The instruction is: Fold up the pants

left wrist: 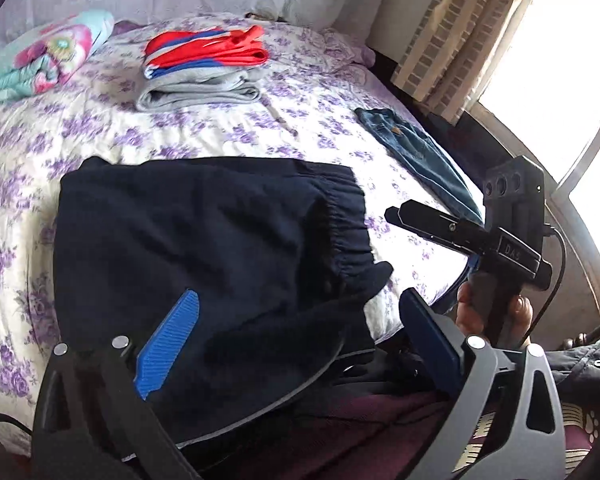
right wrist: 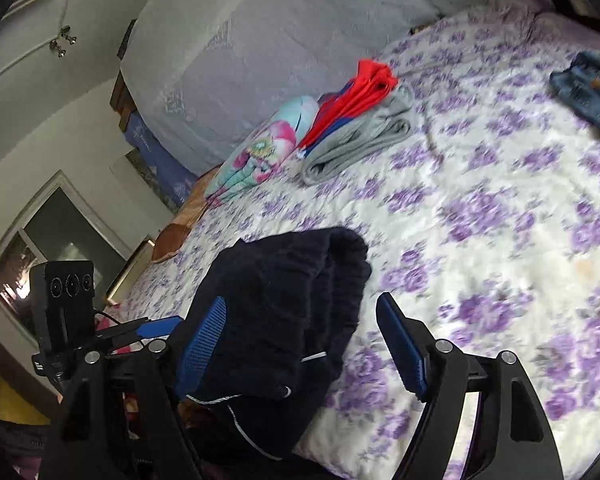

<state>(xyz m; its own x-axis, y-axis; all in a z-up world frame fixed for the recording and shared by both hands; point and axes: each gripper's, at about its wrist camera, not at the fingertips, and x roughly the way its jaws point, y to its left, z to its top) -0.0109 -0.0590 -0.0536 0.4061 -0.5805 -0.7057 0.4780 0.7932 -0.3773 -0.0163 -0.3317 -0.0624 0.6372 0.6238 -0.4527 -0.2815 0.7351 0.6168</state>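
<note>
Dark navy pants (left wrist: 204, 256) lie on the near edge of the bed, their elastic waistband toward the right, part hanging over the bed edge. My left gripper (left wrist: 296, 344) is open above them, one blue finger (left wrist: 168, 344) over the cloth, the other past the waistband corner. My right gripper (right wrist: 304, 348) is open too, low over the same pants (right wrist: 276, 312). The right gripper also shows in the left wrist view (left wrist: 460, 236), off the pants' right side; the left gripper shows at the left of the right wrist view (right wrist: 148, 330).
A bed with a purple-flowered sheet (left wrist: 204, 128). A folded stack of red-blue and grey clothes (left wrist: 204, 68) lies at the back, a floral blanket (left wrist: 40, 56) left of it, blue jeans (left wrist: 416, 148) at the right edge. Window and curtain at right.
</note>
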